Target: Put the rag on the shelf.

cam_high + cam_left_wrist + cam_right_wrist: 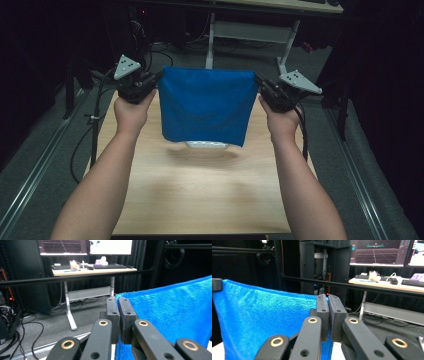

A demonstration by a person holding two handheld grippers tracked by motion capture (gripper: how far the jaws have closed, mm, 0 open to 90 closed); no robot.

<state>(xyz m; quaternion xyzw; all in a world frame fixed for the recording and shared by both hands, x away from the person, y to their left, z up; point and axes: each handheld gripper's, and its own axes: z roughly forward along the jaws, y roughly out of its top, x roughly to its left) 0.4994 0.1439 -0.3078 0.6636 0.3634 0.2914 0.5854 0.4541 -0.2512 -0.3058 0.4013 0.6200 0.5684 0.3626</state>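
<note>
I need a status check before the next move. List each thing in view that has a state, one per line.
blue cloth: lifted off the table, hanging stretched between both grippers, held by its two upper corners.
left hand-held gripper: shut on a cloth corner.
right hand-held gripper: shut on the other cloth corner.
white object: on the wooden table, partly hidden behind the cloth's lower edge.

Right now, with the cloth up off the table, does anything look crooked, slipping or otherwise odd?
Nothing stands out. The blue cloth hangs between the left gripper and the right gripper, each shut on a top corner, its upper edge about level. A white object sits on the table below it, mostly hidden, so I can't judge that.
</note>
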